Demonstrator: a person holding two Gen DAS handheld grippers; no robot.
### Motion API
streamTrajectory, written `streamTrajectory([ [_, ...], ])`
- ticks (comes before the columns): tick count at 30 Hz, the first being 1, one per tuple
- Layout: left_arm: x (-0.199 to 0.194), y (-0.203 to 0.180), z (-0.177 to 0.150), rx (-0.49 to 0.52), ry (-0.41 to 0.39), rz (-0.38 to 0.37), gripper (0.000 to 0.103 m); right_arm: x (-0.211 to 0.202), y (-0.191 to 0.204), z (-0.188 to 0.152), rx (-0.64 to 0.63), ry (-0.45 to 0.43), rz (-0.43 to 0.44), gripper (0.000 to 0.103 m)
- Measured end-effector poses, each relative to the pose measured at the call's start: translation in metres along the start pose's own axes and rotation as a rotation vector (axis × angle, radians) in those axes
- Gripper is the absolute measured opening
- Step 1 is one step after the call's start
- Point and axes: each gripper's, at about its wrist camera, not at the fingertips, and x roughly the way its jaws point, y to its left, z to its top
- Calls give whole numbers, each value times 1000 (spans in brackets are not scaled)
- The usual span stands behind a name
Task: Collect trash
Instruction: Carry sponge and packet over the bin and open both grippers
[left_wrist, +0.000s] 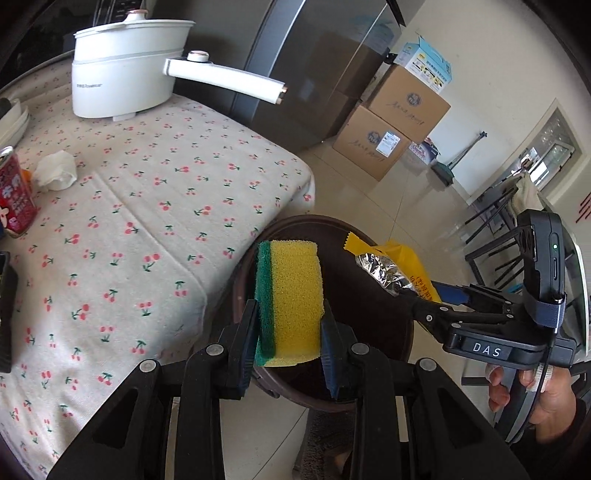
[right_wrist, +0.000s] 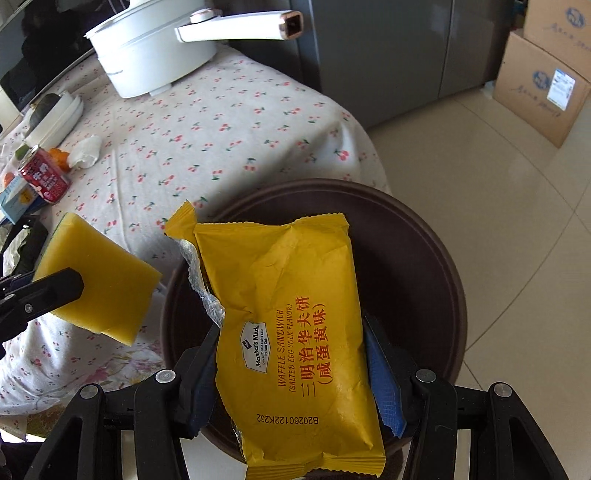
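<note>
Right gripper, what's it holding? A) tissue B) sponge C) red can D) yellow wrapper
D: the right gripper is shut on the yellow wrapper, above the brown bin; the sponge is in the left gripper, and the can and tissue lie on the table.

A home kitchen or dining corner

A table under a cherry-print tablecloth (left_wrist: 155, 206) carries a white electric cooking pot (left_wrist: 125, 66) with a long handle, a red drink can (left_wrist: 14, 195) and a crumpled tissue (left_wrist: 55, 171); a steel-grey refrigerator (left_wrist: 314, 66) stands behind, with stacked cardboard boxes (left_wrist: 391, 125) on the glossy tiled floor (right_wrist: 498, 206).
</note>
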Motion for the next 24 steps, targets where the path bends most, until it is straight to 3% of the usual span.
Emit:
streamTrajectory([
  [3, 14, -6, 2, 18, 6, -9, 33, 1, -14, -1, 27, 4, -10, 61],
  [7, 24, -11, 5, 52, 5, 60, 41, 1, -26, -3, 44, 13, -21, 61],
  [11, 21, -10, 6, 82, -8, 142, 75, 3, -31, -3, 48, 19, -31, 61],
  [21, 3, 6, 2, 97, -12, 242, 88, 3, -26, 0, 44, 13, -43, 62],
  [22, -1, 9, 1, 100, -11, 252, 88, 3, -25, 1, 44, 13, -43, 65],
  [24, -8, 14, -1, 101, -11, 276, 89, 2, -22, 3, 48, 7, -52, 82],
])
